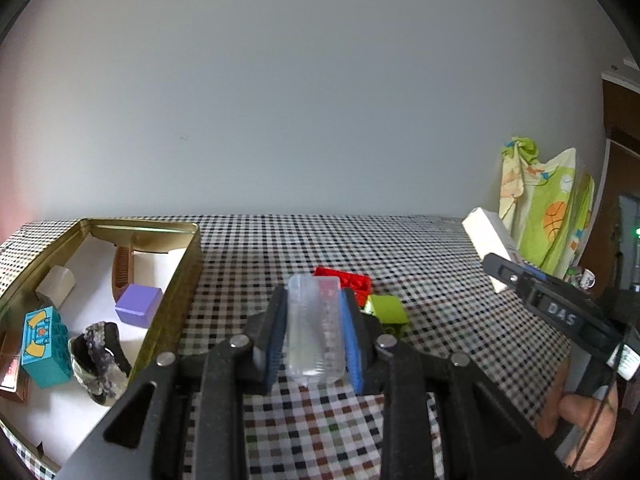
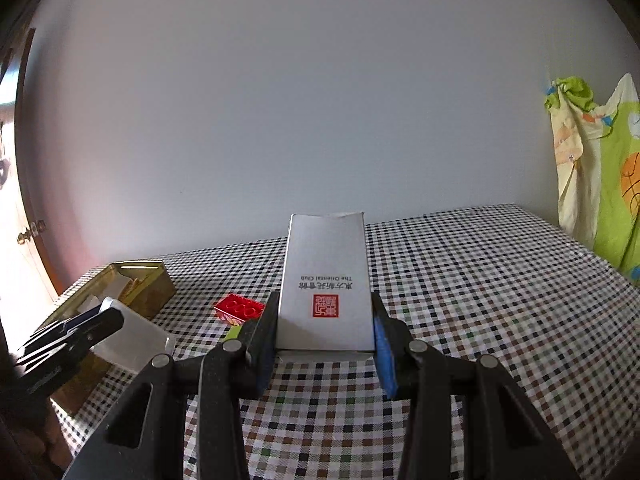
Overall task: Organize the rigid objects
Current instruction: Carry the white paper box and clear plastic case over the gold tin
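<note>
left gripper (image 1: 314, 332): jaws narrow, clamped on a clear plastic graduated tube (image 1: 316, 328); tube lies lengthwise between the blue pads, pointed tip toward the camera, rounded end sticking out past the jaw tips, lifted off the counter.
right gripper (image 2: 326, 328): jaws clamped on both long sides of a white rectangular cardboard box with a red square seal and printed text (image 2: 326, 280); box lies flat between the pads, most of its length poking out ahead of the jaws, off the counter.
counter (image 1: 400, 248): covered with a checked cloth.
gold metal tin (image 1: 182, 276): open, at the left; holds a purple cube (image 1: 138, 304), a teal toy brick with a printed face (image 1: 42, 344), a brown comb (image 1: 122, 268), a white block (image 1: 56, 284) and a dark speckled band (image 1: 102, 350).
red studded toy brick (image 1: 352, 282): on the cloth just beyond the left jaws, outside the tin.
lime green block (image 1: 388, 310): just beside the red brick, partly hidden by the right-hand jaw.
patterned green cloth (image 1: 548, 204): hanging at far right.
</note>
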